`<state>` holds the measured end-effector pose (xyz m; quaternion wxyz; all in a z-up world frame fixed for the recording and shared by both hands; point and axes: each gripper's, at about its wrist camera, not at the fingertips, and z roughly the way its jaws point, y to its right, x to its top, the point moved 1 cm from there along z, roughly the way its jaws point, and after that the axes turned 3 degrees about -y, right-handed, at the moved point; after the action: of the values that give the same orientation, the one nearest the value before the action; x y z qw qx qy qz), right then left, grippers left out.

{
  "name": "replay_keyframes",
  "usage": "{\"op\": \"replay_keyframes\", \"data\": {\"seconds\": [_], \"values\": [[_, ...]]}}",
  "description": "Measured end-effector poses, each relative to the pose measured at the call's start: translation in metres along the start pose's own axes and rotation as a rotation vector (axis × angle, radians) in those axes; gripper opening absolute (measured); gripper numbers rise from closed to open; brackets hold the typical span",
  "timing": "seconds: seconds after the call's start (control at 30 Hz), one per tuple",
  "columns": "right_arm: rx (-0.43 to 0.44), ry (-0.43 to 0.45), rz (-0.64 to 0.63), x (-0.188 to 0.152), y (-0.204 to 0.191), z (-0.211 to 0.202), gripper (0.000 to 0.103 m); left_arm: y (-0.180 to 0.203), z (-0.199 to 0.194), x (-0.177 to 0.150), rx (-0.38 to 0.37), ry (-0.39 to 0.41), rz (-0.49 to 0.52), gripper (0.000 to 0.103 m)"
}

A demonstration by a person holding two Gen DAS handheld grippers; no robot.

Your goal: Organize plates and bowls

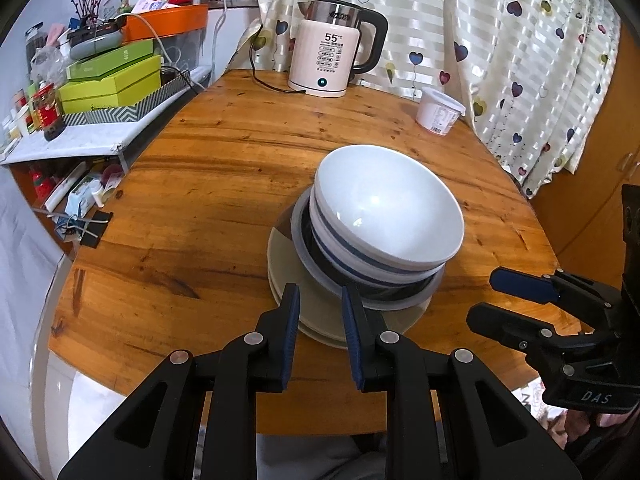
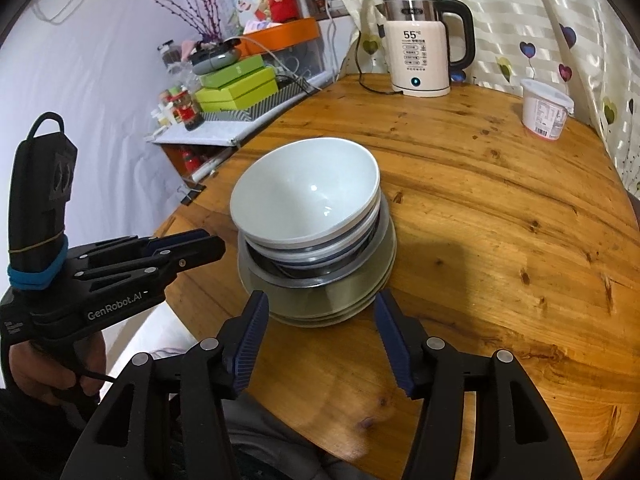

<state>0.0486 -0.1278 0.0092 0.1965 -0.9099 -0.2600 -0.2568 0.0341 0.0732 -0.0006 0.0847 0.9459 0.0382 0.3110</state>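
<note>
A stack stands on the round wooden table [image 1: 200, 200]: beige plates [image 1: 316, 316] at the bottom, a steel bowl [image 1: 400, 294] on them, a blue-striped bowl, and a white bowl [image 1: 384, 204] tilted on top. The stack also shows in the right wrist view, with its white bowl [image 2: 304, 188] and plates [image 2: 320, 308]. My left gripper [image 1: 320, 304] is open and empty, its fingertips just short of the plates' near rim. My right gripper [image 2: 318, 312] is open wide and empty, in front of the plates. It also shows in the left wrist view [image 1: 492, 300].
An electric kettle [image 1: 332, 56] with its cord stands at the table's far edge. A white plastic tub [image 1: 438, 110] sits at the back right by the heart-print curtain [image 1: 520, 60]. A cluttered shelf with green boxes [image 1: 112, 80] is at the left.
</note>
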Motion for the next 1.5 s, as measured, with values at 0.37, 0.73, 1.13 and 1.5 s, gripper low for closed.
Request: {"op": "replay_keyframes", "data": {"seconds": [0.37, 0.73, 1.13, 1.5], "values": [[0.003, -0.022, -0.006, 0.001, -0.003, 0.009, 0.057, -0.004, 0.004, -0.005, 0.016, -0.010, -0.024, 0.023], [0.007, -0.035, -0.006, 0.000, -0.003, 0.013, 0.057, -0.005, 0.007, -0.007, 0.065, -0.021, -0.019, 0.023], [0.011, -0.045, -0.003, 0.000, -0.003, 0.016, 0.057, -0.005, 0.011, -0.007, 0.060, -0.031, -0.023, 0.023], [0.011, -0.044, -0.003, 0.000, -0.003, 0.016, 0.058, -0.004, 0.013, -0.008, 0.059, -0.035, -0.022, 0.023]]}}
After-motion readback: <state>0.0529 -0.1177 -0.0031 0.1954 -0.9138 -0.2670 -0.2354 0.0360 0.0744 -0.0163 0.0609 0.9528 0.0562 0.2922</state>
